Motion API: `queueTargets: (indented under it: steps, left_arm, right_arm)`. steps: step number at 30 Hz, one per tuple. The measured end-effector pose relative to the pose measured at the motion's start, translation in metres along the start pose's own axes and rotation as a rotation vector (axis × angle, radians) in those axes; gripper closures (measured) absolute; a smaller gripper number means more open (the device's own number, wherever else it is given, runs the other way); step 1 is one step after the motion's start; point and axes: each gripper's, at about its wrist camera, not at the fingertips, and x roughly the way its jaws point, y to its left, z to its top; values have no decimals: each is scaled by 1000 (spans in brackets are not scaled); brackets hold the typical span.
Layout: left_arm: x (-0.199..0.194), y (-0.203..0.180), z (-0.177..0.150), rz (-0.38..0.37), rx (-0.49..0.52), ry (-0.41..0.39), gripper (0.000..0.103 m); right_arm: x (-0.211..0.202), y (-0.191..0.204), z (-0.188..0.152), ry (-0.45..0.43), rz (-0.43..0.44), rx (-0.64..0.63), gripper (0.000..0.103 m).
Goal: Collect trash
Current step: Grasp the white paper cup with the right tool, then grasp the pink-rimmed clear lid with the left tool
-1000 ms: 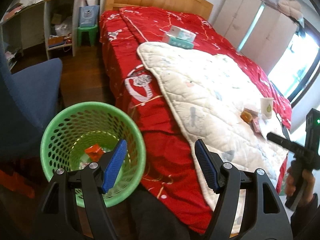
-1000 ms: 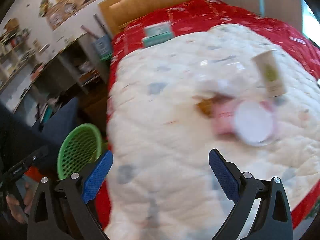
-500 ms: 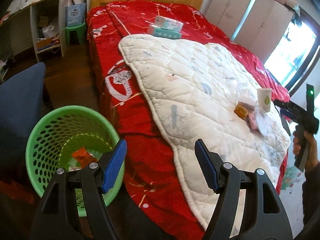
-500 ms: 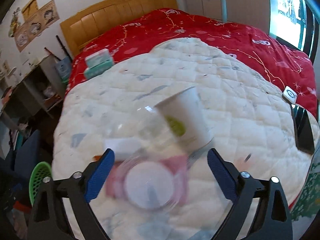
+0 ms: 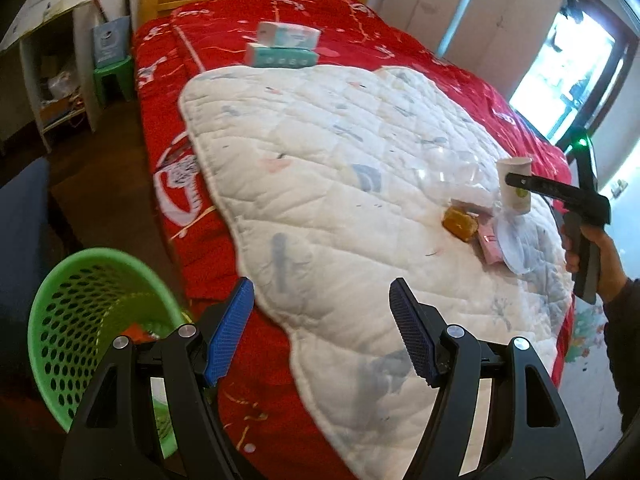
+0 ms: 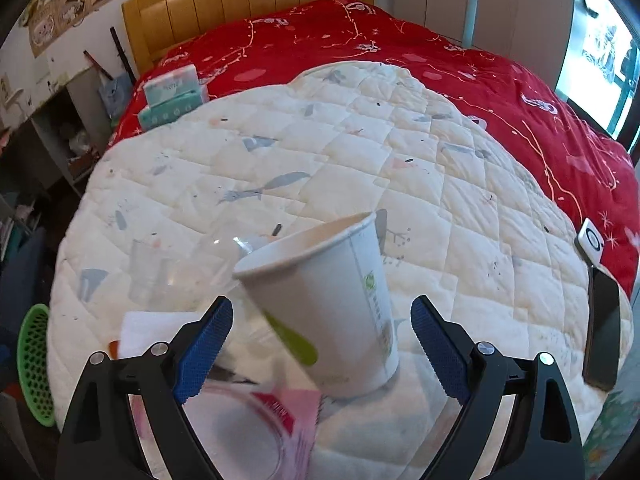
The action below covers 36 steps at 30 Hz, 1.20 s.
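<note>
A white paper cup (image 6: pixel 332 308) with a green mark stands on the white quilt (image 6: pixel 360 152), right between the open jaws of my right gripper (image 6: pixel 322 340); nothing is held. The cup (image 5: pixel 516 184) also shows in the left wrist view, with the right gripper's black body (image 5: pixel 560 194) beside it. Around the cup lie a clear plastic lid (image 6: pixel 236 436), a pink wrapper (image 5: pixel 490 242), an orange-brown piece (image 5: pixel 460 222) and a clear plastic cup (image 6: pixel 150 272). My left gripper (image 5: pixel 320 332) is open and empty above the bed's near edge. A green mesh basket (image 5: pixel 80 320) stands on the floor at its left.
Two tissue packs (image 5: pixel 284 46) lie on the red bedspread (image 6: pixel 440 40) near the wooden headboard. A black phone (image 6: pixel 604 332) and a small white device (image 6: pixel 591 242) lie at the bed's right edge. A blue chair (image 5: pixel 20 220) and a shelf (image 5: pixel 48 80) stand left.
My right gripper has closed in on the paper cup, which now stands between its jaws. My left gripper has swung from the basket toward the bed.
</note>
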Motion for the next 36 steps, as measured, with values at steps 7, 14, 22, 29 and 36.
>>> queueTargets:
  steps: [7,14,22,29,36]
  left_arm:
    - [22,-40,10,-64,78,25,33]
    - [44,-95,14,-182,176,57,33]
    - [70,-152,22,-287,247,102,47]
    - [93,-181,32,-326,266,131,69]
    - [112,-191,34,-295,274,156,79]
  right_arm:
    - [8,-5,1,16,-5,-14,38]
    - [-14,-19,-11,-31,19,24,38]
    - [-52,-34,-32,-79,28,39,38]
    - [-77,-42,-51,-111,46,68,38]
    - [-87,-41,-65,-121,49,61,38]
